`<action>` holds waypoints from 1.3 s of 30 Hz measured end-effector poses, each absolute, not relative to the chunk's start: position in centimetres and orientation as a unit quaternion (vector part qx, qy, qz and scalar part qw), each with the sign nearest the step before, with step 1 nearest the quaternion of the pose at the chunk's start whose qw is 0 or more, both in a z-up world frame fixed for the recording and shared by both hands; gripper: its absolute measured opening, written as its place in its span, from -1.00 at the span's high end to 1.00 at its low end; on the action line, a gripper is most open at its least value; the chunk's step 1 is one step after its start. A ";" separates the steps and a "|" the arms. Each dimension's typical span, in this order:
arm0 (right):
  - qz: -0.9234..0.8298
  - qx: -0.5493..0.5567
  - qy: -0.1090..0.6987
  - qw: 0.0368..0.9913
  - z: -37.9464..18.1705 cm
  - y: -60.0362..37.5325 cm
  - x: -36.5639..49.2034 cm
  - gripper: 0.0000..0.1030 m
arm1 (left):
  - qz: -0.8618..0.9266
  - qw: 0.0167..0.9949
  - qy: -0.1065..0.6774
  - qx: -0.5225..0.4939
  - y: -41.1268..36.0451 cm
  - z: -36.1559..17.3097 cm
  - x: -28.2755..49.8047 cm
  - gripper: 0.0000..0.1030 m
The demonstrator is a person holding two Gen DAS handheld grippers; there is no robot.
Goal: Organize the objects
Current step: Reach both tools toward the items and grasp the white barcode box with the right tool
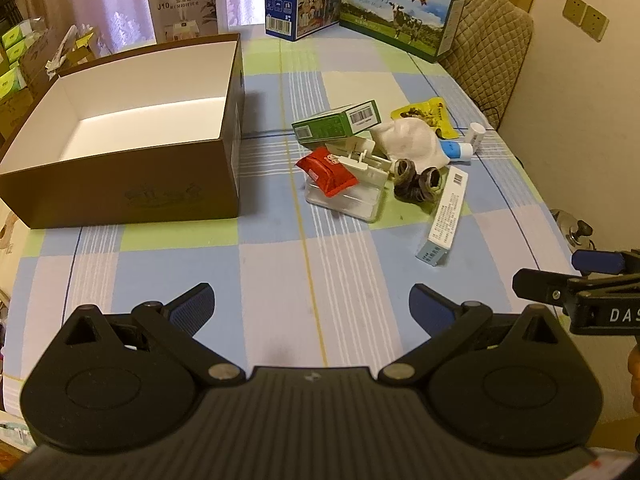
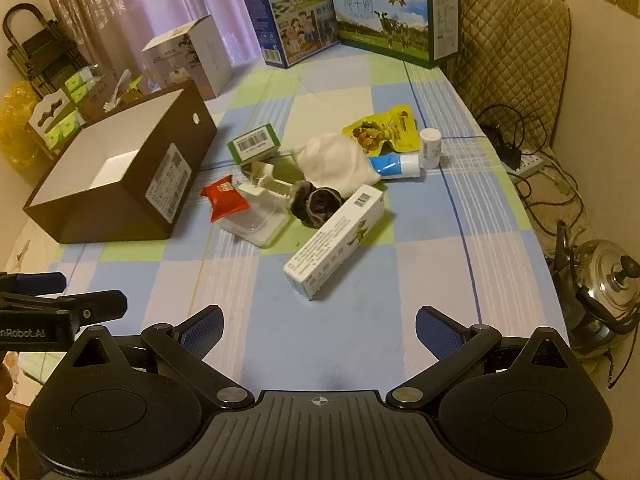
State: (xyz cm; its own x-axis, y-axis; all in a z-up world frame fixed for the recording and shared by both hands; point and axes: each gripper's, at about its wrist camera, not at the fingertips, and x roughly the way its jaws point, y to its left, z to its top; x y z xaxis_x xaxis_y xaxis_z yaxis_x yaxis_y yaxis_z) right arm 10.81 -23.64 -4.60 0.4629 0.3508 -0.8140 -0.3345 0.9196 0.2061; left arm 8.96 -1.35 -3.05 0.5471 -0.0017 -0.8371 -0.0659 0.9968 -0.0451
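Right wrist view: the long white cardboard box (image 2: 338, 240) lies just ahead of the right tongs (image 2: 319, 334), a bit to the left.
Box's long way: slanting, near end pointing at the tongs, far end up and to the right.
Nearer hand: I think the right one; from the left tongs (image 1: 311, 312) the box (image 1: 443, 218) sits ahead and off to the right.
Big brown open box (image 1: 224, 120): ahead-left of both tongs, nothing seen inside.
Right tongs: wide open, holding nothing, low over the checked tablecloth (image 2: 420, 264).
Left tongs: wide open, holding nothing too.
Pose: both point forward, side by side.
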 end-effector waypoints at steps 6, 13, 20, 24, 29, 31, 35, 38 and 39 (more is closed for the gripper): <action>0.204 0.004 0.492 0.847 -5.9 -23.6 12.9 -0.80 | 0.027 0.875 0.482 -0.037 -1.6 -3.5 10.5 -0.99; 0.214 0.002 0.502 0.838 -7.0 -23.3 15.0 -0.71 | 0.037 0.869 0.491 -0.041 -1.9 -4.1 12.4 -0.99; 0.215 0.001 0.504 0.837 -8.2 -22.3 17.3 -0.62 | 0.045 0.865 0.497 -0.043 -2.1 -4.8 14.1 -0.99; 0.213 0.008 0.509 0.834 -9.4 -21.6 18.5 -0.51 | 0.055 0.863 0.501 -0.045 -2.0 -5.2 15.0 -0.99; 0.205 0.008 0.507 0.837 -10.2 -20.6 19.8 -0.41 | 0.066 0.858 0.507 -0.044 -1.6 -5.9 15.9 -0.99; 0.200 0.008 0.508 0.838 -10.6 -20.3 20.4 -0.40 | 0.070 0.856 0.510 -0.046 -1.5 -6.1 16.3 -0.99; 0.191 0.003 0.510 0.838 -11.4 -20.1 21.5 -0.37 | 0.074 0.852 0.515 -0.050 -1.2 -6.6 16.8 -0.99; 0.184 -0.004 0.520 0.834 -12.2 -20.2 22.1 -0.30 | 0.076 0.849 0.520 -0.051 -1.1 -6.9 17.3 -0.98; 0.186 0.000 0.522 0.832 -12.3 -20.4 22.2 -0.28 | 0.077 0.848 0.521 -0.051 -1.1 -7.0 17.5 -0.99</action>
